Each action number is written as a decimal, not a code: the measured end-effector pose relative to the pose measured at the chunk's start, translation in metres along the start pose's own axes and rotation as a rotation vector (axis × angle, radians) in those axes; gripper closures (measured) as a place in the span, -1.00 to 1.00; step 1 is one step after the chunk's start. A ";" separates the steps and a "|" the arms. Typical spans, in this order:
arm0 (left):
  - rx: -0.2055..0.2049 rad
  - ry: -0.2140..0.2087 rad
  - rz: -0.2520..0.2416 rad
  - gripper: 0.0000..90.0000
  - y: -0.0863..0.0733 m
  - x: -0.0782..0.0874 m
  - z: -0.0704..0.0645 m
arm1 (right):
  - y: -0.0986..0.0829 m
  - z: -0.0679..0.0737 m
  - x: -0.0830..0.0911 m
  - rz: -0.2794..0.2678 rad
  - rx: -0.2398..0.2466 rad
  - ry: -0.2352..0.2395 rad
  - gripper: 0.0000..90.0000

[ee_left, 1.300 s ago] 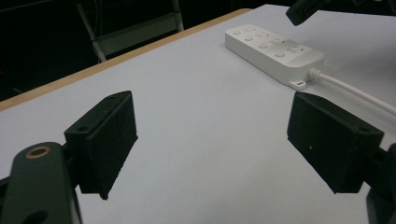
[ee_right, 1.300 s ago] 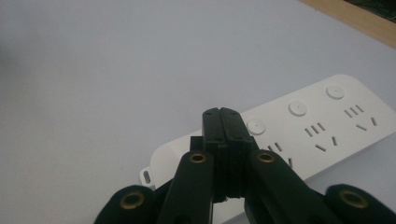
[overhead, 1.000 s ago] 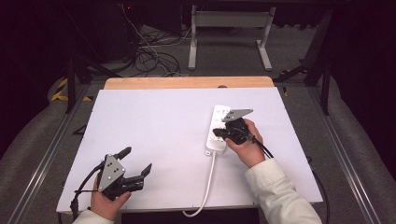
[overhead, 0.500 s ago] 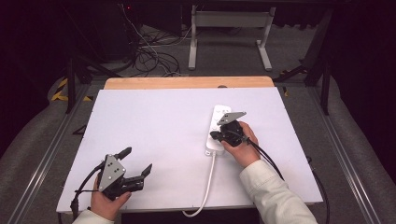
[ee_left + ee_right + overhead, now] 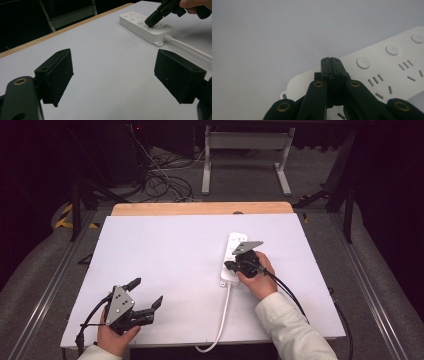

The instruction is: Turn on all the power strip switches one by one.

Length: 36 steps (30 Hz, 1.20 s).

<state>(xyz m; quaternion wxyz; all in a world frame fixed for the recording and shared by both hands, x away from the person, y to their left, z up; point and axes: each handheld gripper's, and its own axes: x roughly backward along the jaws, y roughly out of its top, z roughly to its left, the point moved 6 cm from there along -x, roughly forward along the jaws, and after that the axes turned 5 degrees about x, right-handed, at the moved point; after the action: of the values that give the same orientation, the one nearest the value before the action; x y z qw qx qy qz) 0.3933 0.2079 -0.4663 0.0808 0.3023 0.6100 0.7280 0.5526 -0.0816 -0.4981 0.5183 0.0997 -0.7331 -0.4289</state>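
High view: strip (image 5: 234, 260) on table (image 5: 165, 265), right of centre, long axis running away from the person, cord trailing toward the near edge. Right gripper (image 5: 236, 266) — jaws pressed together, empty — tip down on the strip's near end. Left gripper (image 5: 147, 294) spread wide, idle, well apart at near left.

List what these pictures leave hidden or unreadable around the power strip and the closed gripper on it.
- Right gripper, right gripper view: its shut jaws cover the spot beneath, so whether they press a button on the power strip cannot be told.
- Cable, high view: runs off the table's near edge; its end is hidden.
- Button states, high view: too small to read.
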 end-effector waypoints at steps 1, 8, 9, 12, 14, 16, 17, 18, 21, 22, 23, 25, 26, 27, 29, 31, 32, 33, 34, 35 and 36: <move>0.001 0.000 0.000 -0.65 0.000 0.000 0.000 | 0.000 0.000 0.000 -0.003 -0.005 0.002 1.00; -0.005 0.001 0.001 -0.65 0.000 0.000 0.000 | -0.001 0.000 -0.001 0.002 -0.012 -0.001 1.00; -0.006 0.001 0.002 -0.65 0.000 0.000 0.000 | -0.001 0.000 -0.001 0.002 -0.012 -0.001 1.00; 0.000 -0.003 0.004 -0.65 0.000 0.000 -0.001 | -0.001 0.001 -0.001 0.007 -0.008 -0.001 1.00; 0.000 -0.003 0.003 -0.65 0.000 0.000 -0.001 | -0.001 0.000 -0.001 0.009 -0.008 -0.001 1.00; 0.000 -0.004 0.003 -0.65 0.000 0.000 -0.001 | -0.001 0.001 -0.002 0.015 -0.010 -0.005 1.00; -0.001 -0.002 0.003 -0.65 0.000 0.000 0.000 | -0.001 0.002 -0.002 0.016 -0.010 -0.008 1.00; -0.001 -0.002 0.003 -0.65 0.000 0.000 0.000 | -0.001 0.002 -0.002 0.015 -0.012 -0.009 1.00; -0.001 -0.002 0.003 -0.65 0.000 -0.001 0.000 | -0.001 0.002 -0.002 0.016 -0.009 -0.014 1.00; -0.001 -0.003 0.003 -0.65 0.000 -0.001 -0.001 | -0.001 0.002 -0.002 0.017 -0.011 -0.010 1.00; -0.003 -0.002 0.003 -0.65 0.000 -0.001 -0.001 | -0.001 0.002 -0.002 0.018 -0.015 -0.008 1.00; -0.003 -0.002 0.003 -0.65 0.000 -0.001 -0.001 | -0.002 0.001 -0.003 0.020 -0.028 0.002 1.00; -0.003 -0.002 0.002 -0.65 0.000 0.000 0.000 | -0.002 0.000 -0.003 0.020 -0.029 -0.002 1.00; 0.001 -0.003 0.004 -0.65 0.000 0.000 -0.001 | -0.001 0.001 -0.003 0.019 -0.026 -0.007 1.00; -0.001 -0.002 0.003 -0.65 0.000 -0.001 0.000 | -0.001 0.001 -0.003 0.018 -0.024 -0.008 1.00; -0.002 -0.002 0.003 -0.65 0.000 0.000 0.000 | -0.001 0.000 -0.003 0.021 -0.026 0.004 1.00; -0.009 0.001 0.004 -0.65 0.000 0.000 0.000 | 0.000 -0.001 -0.001 0.013 -0.032 0.003 1.00; -0.005 0.001 0.002 -0.65 0.000 0.000 0.000 | 0.001 -0.003 0.002 0.013 -0.015 -0.031 1.00; -0.004 -0.001 0.003 -0.65 0.000 0.000 0.001 | 0.004 -0.004 0.006 -0.016 -0.017 -0.042 1.00; 0.003 -0.002 0.003 -0.65 0.000 0.000 0.001 | 0.007 -0.004 0.011 -0.057 -0.029 -0.039 1.00; 0.004 -0.001 0.004 -0.65 0.000 -0.001 0.001 | 0.011 -0.005 0.015 -0.091 -0.035 -0.040 1.00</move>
<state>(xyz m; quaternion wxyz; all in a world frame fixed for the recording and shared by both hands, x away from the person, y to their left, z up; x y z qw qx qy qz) 0.3943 0.2084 -0.4668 0.0792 0.3041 0.6109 0.7267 0.5534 -0.0858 -0.4794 0.4850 0.1155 -0.7306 -0.4666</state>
